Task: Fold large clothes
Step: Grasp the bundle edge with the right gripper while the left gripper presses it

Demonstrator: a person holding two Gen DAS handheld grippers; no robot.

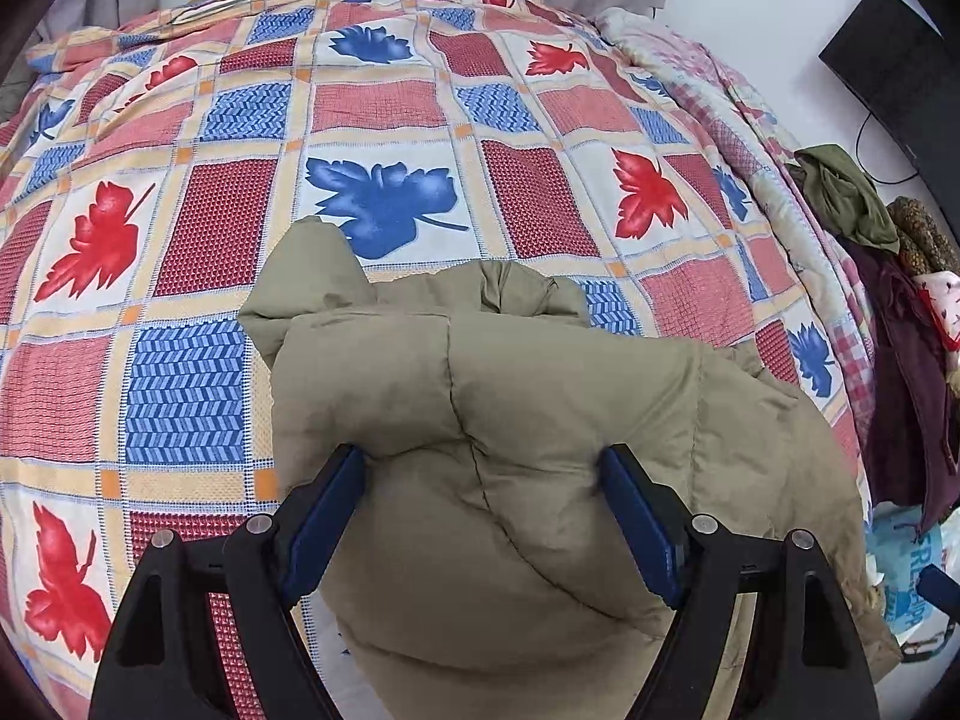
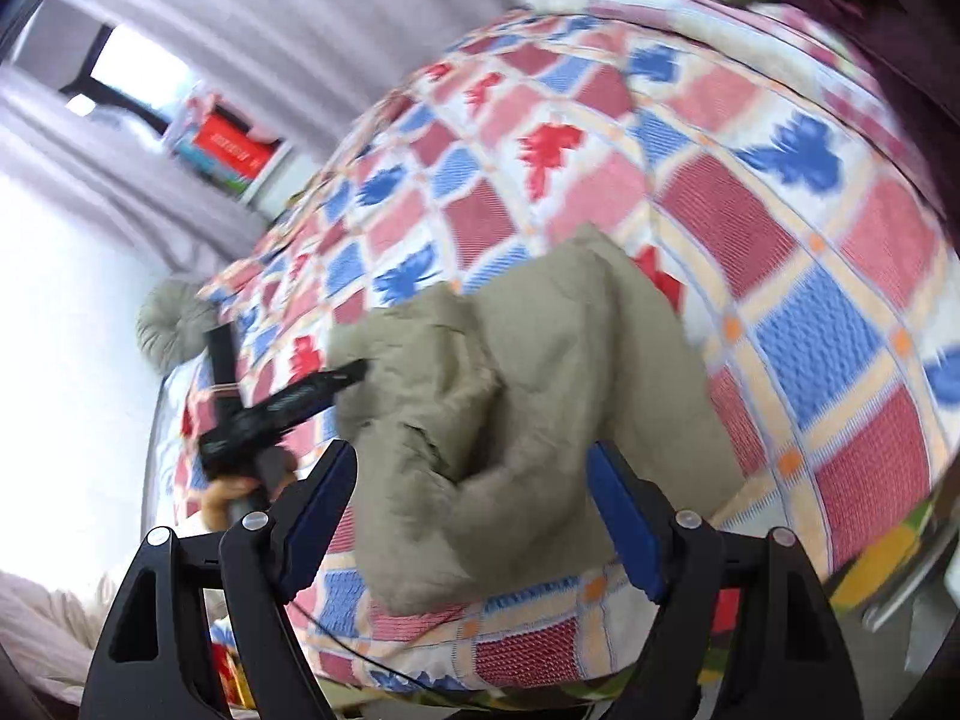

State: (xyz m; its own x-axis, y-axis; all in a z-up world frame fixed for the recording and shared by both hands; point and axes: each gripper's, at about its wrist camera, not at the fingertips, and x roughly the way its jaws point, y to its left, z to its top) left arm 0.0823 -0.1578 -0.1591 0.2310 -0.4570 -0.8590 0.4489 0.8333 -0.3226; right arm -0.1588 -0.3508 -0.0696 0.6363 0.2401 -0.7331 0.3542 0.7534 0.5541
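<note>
bedspread beyond khaki jacket lies bare, passable; clothes pile blocks rt edge.

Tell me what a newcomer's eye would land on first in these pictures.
First, the puffy khaki jacket, bunched up on the near part of the bed, filling the space in front of the open left claw. Next, the loud bedspread under it, checked in red and blue with big leaf prints. At the bed's right edge sits a heap of other clothes.
</note>
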